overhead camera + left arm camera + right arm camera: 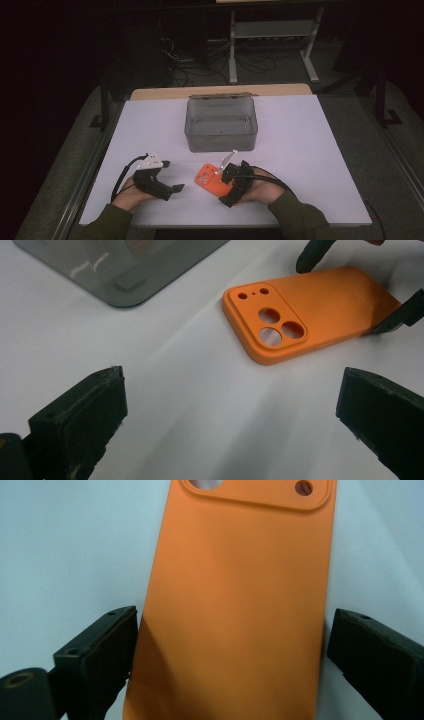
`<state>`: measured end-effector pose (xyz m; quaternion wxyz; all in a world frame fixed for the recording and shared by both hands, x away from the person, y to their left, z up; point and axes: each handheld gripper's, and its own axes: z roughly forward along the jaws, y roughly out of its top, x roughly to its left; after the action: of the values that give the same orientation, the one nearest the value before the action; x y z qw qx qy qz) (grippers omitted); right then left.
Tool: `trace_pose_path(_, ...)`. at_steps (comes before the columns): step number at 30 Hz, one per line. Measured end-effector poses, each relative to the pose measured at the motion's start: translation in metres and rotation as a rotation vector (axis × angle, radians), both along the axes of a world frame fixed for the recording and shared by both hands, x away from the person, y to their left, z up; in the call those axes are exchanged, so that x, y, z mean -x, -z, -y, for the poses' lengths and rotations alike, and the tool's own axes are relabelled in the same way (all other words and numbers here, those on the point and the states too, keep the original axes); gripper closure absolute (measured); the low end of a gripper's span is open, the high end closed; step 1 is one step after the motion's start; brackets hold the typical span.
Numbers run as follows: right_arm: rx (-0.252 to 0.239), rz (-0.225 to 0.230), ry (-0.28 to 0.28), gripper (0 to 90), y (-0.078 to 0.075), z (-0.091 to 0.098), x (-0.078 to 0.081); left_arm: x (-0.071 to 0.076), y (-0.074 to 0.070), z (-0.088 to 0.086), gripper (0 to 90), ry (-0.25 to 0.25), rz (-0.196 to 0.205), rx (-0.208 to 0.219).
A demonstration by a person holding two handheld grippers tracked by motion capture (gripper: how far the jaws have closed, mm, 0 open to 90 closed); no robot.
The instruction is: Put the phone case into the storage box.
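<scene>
**Right jaws straddle the orange case, left stands clear**

From my right hand-held gripper [227,645] view I see the flat orange silicone phone case [235,605] lying back-up between the 2 black jaws; the left jaw sits at the case's edge, the right jaw just beside the other edge, and I cannot tell whether either pad presses. The high view adds what that close view lacks: the case [206,178] lies on the white desk [310,150], near the front edge, with the right hand-held gripper [223,175] over its near end. My left hand-held gripper [227,415] view shows its own jaws spread wide over bare desk, nothing between them, and the case [310,310] beyond with 3 large round camera holes and 3 small ones in a raised corner panel, the 2 right jaw tips flanking its far end.

Behind the case stands a smoky transparent plastic box [221,132], open-topped, well apart from both hands. Nothing lies between the case and the box.
</scene>
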<state>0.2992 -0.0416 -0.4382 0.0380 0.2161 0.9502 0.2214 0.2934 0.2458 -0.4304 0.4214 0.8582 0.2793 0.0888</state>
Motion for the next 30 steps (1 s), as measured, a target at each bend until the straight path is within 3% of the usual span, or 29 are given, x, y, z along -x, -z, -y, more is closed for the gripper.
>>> trace_pose_path(10,0.011,0.007,0.012,6.6,0.0001,-0.0013,0.0021,-0.0004,0.0004,-0.0011,0.0,0.001,0.001,-0.004)
trace_pose_path(20,-0.014,0.019,0.044,9.8,0.0003,0.0019,0.0065,0.0001,0.0009,0.0003,0.0,0.002,-0.003,-0.001)
trace_pose_path(30,-0.023,0.033,0.04,12.6,0.0002,0.003,0.0094,0.0,0.001,0.0003,0.0,0.001,-0.003,-0.003)
